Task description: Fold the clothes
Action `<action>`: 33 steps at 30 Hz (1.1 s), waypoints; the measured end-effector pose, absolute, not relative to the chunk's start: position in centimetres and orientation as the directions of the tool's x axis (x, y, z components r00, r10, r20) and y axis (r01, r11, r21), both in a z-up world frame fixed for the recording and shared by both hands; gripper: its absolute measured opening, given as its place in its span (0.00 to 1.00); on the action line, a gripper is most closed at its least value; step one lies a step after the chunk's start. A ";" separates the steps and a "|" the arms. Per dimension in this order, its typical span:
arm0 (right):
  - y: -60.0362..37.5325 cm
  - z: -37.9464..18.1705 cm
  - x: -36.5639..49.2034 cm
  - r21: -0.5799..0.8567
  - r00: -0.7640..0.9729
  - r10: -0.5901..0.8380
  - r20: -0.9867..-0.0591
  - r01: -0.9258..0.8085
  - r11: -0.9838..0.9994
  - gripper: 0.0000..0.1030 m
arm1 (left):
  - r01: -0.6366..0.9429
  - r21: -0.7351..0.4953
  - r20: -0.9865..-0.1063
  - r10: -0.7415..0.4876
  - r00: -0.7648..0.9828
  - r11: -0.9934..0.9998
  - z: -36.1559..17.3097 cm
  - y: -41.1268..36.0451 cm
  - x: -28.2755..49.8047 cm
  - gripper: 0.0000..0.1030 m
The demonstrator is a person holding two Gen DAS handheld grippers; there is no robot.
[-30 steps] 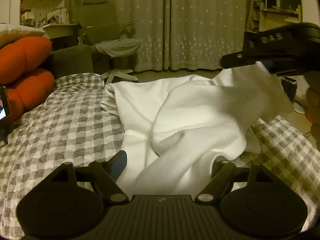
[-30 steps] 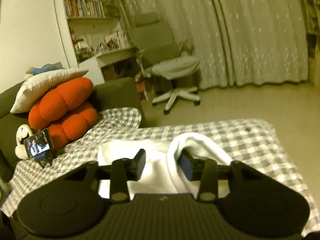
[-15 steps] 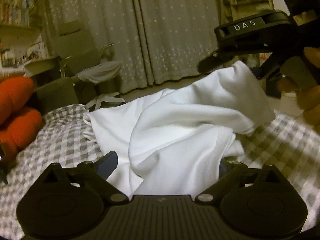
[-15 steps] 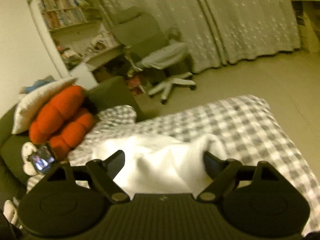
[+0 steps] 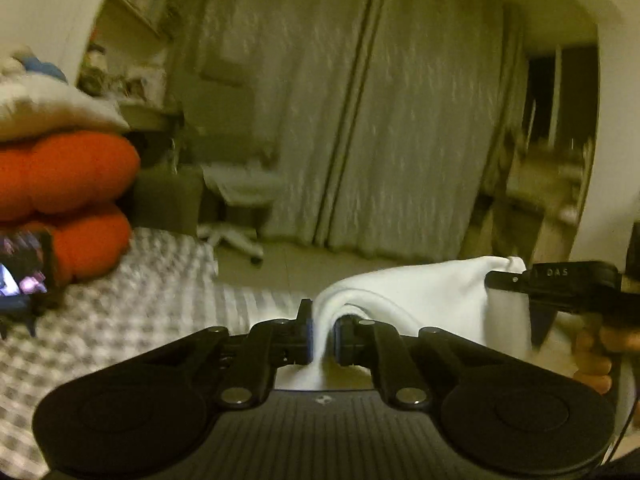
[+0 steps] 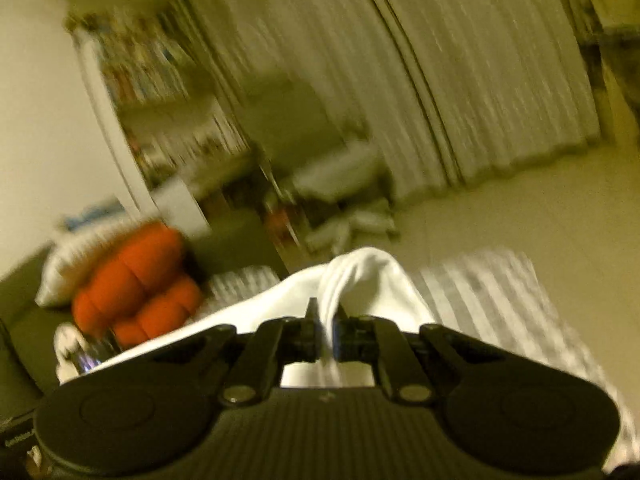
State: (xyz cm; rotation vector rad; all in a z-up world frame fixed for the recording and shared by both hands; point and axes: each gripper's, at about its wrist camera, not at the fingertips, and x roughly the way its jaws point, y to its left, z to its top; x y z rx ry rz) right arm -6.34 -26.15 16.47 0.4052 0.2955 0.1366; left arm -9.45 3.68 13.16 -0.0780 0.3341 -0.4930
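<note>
You have the white garment lifted above the checked bedspread, 1 bunch pinched tight in each of the 2 grippers: left gripper, right gripper. You're mid-lift; next, spread it flat for folding.

Cushions: left edge of left-wrist frame, stacked, pillow on top.
Phone: lower left, just below cushions, on bedspread.
Garment: ctr-right, above bedspread, betw. left gripper & right gripper at far right.
Chair: mid-frame, behind bed, in front of curtains.
Shelves: upper left of right-wrist frame.
</note>
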 end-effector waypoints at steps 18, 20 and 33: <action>-6.3 31.3 -1.3 0.019 0.769 0.555 -0.316 -0.580 0.814 0.09 | 0.573 -0.379 -0.225 -0.673 0.705 0.727 15.7 10.1 -19.2 0.10; -2.2 27.2 0.7 -0.078 0.724 0.489 -0.487 -0.594 0.801 0.30 | 0.465 -0.355 -0.329 -0.574 0.750 0.811 13.8 11.3 -18.6 0.11; -20.3 15.4 -2.5 0.286 0.746 0.389 -0.541 -0.272 0.919 0.75 | 0.292 -0.085 -0.415 -0.300 0.859 0.953 13.4 12.9 -15.2 0.61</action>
